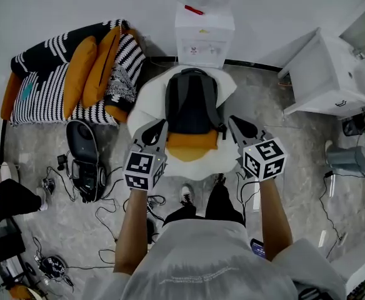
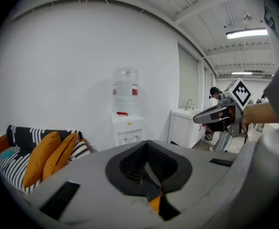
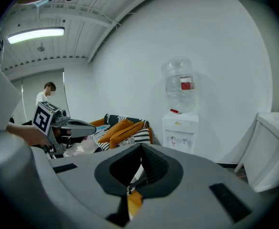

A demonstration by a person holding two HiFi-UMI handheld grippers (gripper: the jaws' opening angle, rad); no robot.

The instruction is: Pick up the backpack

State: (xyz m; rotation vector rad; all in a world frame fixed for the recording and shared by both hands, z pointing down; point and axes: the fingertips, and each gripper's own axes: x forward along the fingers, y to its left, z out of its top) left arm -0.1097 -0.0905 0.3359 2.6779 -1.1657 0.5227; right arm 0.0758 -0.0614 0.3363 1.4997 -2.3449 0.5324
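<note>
A dark grey backpack (image 1: 192, 105) with an orange bottom panel stands upright on a white round seat (image 1: 144, 102), straight ahead of me. My left gripper (image 1: 163, 124) hangs just off the pack's lower left corner, jaws shut and empty. My right gripper (image 1: 231, 120) is at its lower right corner, also shut and empty. Neither touches the pack. In the left gripper view the shut jaws (image 2: 148, 163) fill the bottom, with an orange sliver below them. The right gripper view shows its shut jaws (image 3: 140, 163) the same way.
A white water dispenser (image 1: 204, 33) stands behind the seat against the wall. A striped sofa (image 1: 42, 95) with orange cushions is at the left, a white sink cabinet (image 1: 332, 74) at the right. Cables and a black device (image 1: 85, 161) lie on the floor at the left.
</note>
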